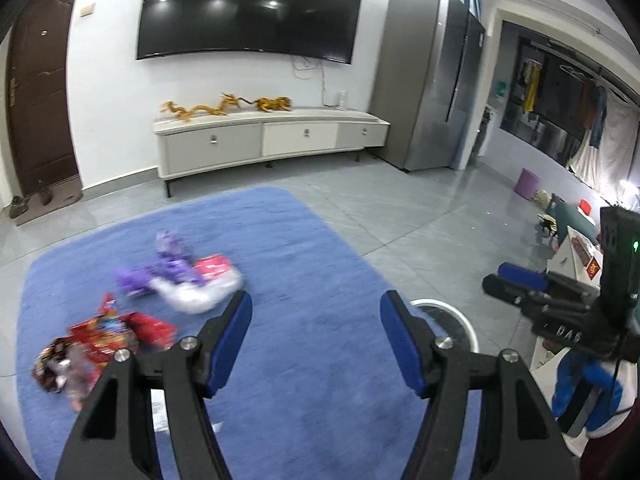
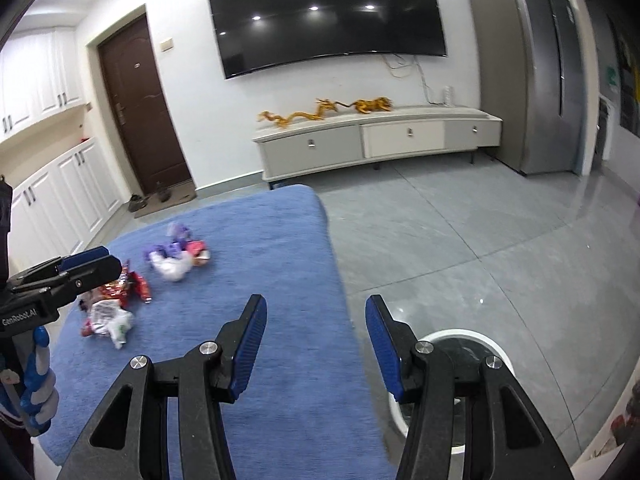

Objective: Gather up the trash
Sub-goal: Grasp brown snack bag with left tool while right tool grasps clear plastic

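Two hand-held grippers hang over a blue rug (image 1: pixel 304 240), the left gripper (image 1: pixel 316 320) and right gripper (image 2: pixel 316 322) both parted and empty. Crumpled wrappers (image 1: pixel 180 276) lie scattered on the rug ahead; a white bin (image 2: pixel 460 340) stands beside its edge.

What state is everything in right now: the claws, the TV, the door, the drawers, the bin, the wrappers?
Left gripper: open, nothing between its fingers.
Right gripper: open, nothing held.
TV: off, dark screen.
Brown door: closed.
Cabinet drawers: all shut.
Fridge: doors closed.
White bin: uncovered, standing on the tiled floor beside the rug.
Snack wrappers: crumpled, lying loose on the blue rug.
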